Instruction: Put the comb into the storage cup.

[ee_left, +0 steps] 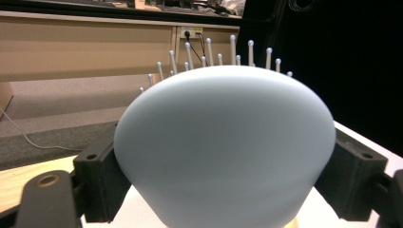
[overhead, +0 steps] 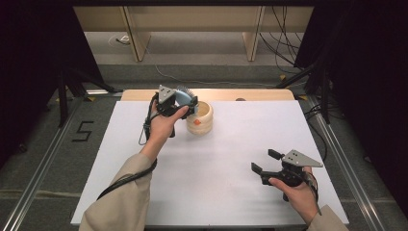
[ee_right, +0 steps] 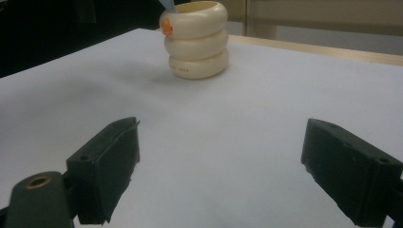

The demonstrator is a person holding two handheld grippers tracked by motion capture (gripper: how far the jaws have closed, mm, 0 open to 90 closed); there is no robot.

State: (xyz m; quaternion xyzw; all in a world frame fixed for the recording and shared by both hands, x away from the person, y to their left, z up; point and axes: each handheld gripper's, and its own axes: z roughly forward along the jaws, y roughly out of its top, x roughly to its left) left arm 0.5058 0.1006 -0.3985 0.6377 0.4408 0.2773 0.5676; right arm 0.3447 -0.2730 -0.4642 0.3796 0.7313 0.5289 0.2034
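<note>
The left gripper (overhead: pixel 186 103) is clamped on a light blue hairbrush (ee_left: pixel 223 147), held over the rim of a cream ribbed cup (overhead: pixel 201 119) on the white table (overhead: pixel 216 163). Well apart at the right, the right gripper (overhead: pixel 265 161) hovers with jaws apart, nothing between them.

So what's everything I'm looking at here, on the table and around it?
Hairbrush: one, pale blue with thin ball-tipped bristles, held between the left gripper's fingers over the holder's left rim.
Holder: one, cream, shaped like three stacked rings with an orange mark, far middle of the board.
Board: one, white, covering a wooden table.
Number mark: one, black 5, on the grey floor at left.
Cables: several, black, behind the table at right.
Left gripper: one, black, shut on the hairbrush.
Right gripper: one, black, open, held near the board's near right.
Sleeves: two, beige, at the bottom edge.
</note>
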